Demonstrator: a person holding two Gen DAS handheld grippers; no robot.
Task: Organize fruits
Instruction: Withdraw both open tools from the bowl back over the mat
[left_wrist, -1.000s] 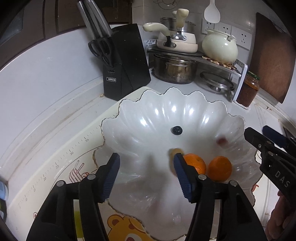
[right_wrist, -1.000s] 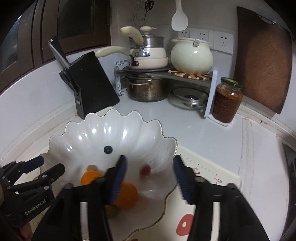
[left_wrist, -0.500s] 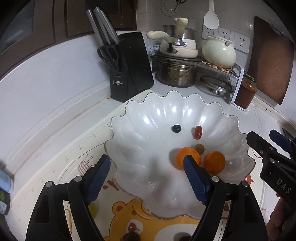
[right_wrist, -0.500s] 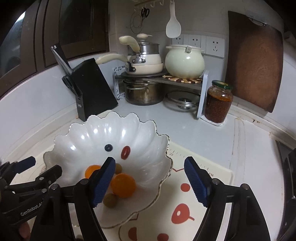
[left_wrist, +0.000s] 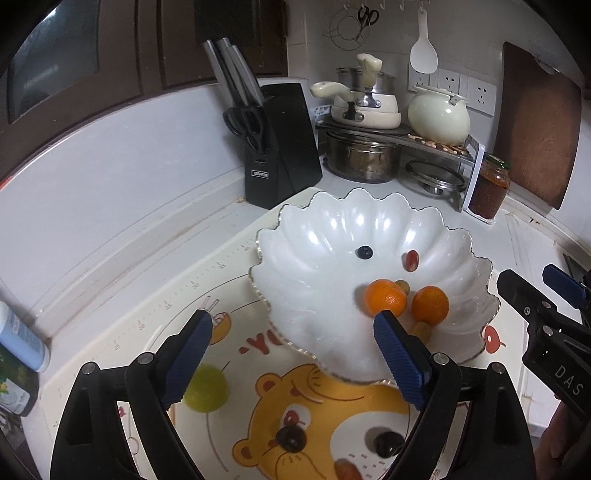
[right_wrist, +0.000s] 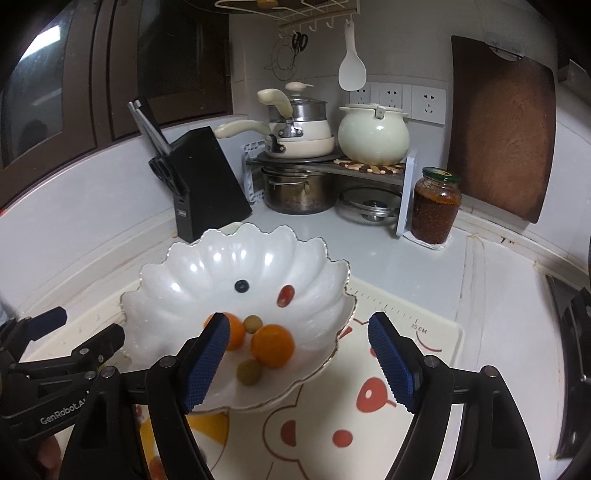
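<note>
Reaching for the green fruit (left_wrist: 205, 387) beneath the released left claw (left_wrist: 291, 354), the bowl (left_wrist: 295, 295) ahead could be knocked; the right claw (right_wrist: 297, 356) is likewise released.

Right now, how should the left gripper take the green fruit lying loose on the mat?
Grip the green fruit across its round middle, coming straight down from above. It is smooth and ball-shaped, sits alone on the mat, and lies just beside the left gripper, whose jaws are open.

bowl (left_wrist: 310, 266): white, scalloped, upright on mat | inside: two oranges (left_wrist: 385, 297), blueberry (left_wrist: 364, 252), red grape (left_wrist: 412, 260), two green grapes (right_wrist: 249, 372) | on mat: green fruit (left_wrist: 205, 387), two dark fruits (left_wrist: 291, 438)
</note>
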